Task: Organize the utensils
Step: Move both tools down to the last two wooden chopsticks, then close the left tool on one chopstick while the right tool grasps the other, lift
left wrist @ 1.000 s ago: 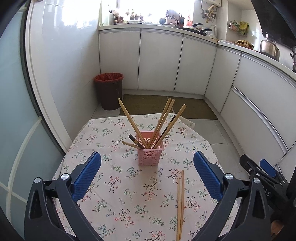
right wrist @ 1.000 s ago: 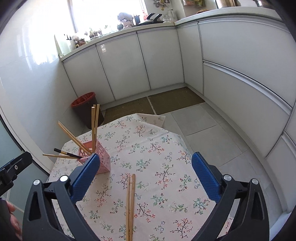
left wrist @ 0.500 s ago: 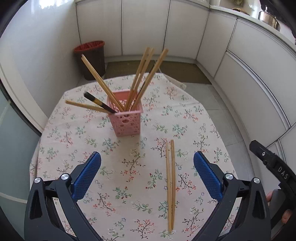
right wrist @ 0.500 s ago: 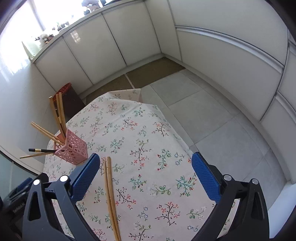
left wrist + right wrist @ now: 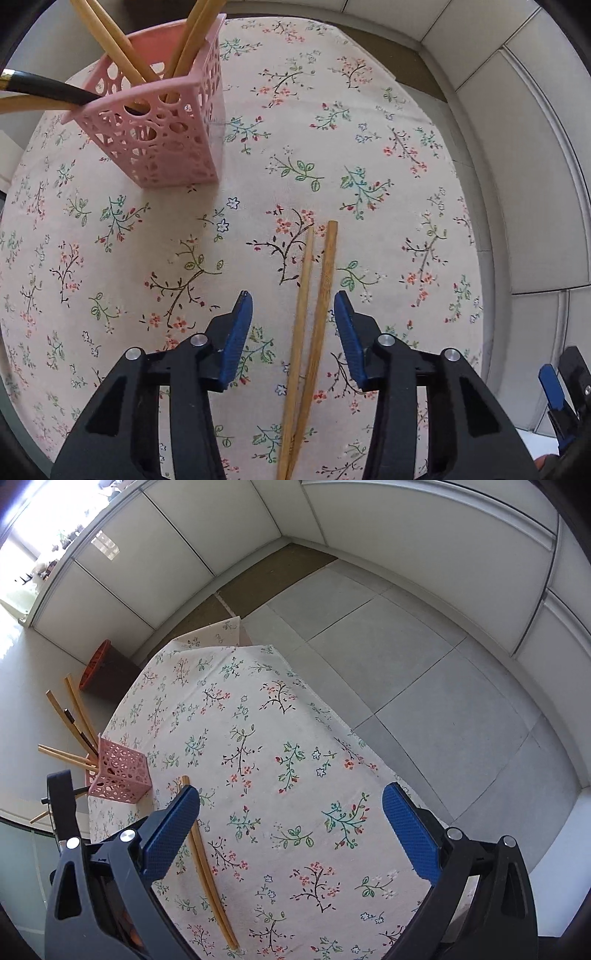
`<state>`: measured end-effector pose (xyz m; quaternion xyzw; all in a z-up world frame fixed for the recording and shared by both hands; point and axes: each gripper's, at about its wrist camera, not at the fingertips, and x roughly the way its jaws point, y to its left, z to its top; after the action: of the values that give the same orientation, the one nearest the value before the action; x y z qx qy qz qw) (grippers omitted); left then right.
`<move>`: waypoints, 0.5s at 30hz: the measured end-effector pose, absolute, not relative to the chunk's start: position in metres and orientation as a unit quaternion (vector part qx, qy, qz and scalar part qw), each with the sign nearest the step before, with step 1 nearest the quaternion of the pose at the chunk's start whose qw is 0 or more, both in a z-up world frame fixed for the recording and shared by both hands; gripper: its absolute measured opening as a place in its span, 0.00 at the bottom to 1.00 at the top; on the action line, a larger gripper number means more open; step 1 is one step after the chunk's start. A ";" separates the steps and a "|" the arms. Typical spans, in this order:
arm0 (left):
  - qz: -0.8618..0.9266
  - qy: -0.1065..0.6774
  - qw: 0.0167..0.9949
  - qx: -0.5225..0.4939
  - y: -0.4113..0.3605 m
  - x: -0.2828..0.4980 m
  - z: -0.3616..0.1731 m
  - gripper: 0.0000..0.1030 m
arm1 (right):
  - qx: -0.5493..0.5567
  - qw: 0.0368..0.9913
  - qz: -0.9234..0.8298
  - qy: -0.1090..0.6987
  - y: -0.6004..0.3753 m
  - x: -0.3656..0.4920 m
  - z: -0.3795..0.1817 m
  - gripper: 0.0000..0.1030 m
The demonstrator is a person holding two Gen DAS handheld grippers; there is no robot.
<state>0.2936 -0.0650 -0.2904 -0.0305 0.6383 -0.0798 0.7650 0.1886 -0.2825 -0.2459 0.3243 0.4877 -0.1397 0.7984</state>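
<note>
— Container? 
— Pink perforated plastic basket (image 5: 162, 122), square, holding wooden chopsticks (image 5: 110, 40) and one black utensil (image 5: 48, 86).

— Loose items? 
— Two chopsticks (image 5: 310, 332) flat on the floral-cloth worktop (image 5: 388, 147), between the left hand-held gripper (image 5: 293, 306) fingers, untouched, jaws parted.

— Right hand-held gripper (image 5: 291, 808)? 
— Spread wide, over bare cloth near the edge.

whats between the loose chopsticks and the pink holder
Only bare floral tablecloth: the left wrist view shows nothing between the chopsticks and the pink holder.
</note>
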 end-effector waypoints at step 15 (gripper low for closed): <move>-0.080 0.639 0.765 0.007 -0.075 0.305 -0.314 0.05 | 0.296 0.792 -0.146 0.514 -0.275 0.204 -0.260 0.94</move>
<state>0.3051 -0.0749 -0.3135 0.0065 0.6392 -0.0803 0.7648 0.2035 -0.2749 -0.2600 0.2964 0.5141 -0.1458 0.7916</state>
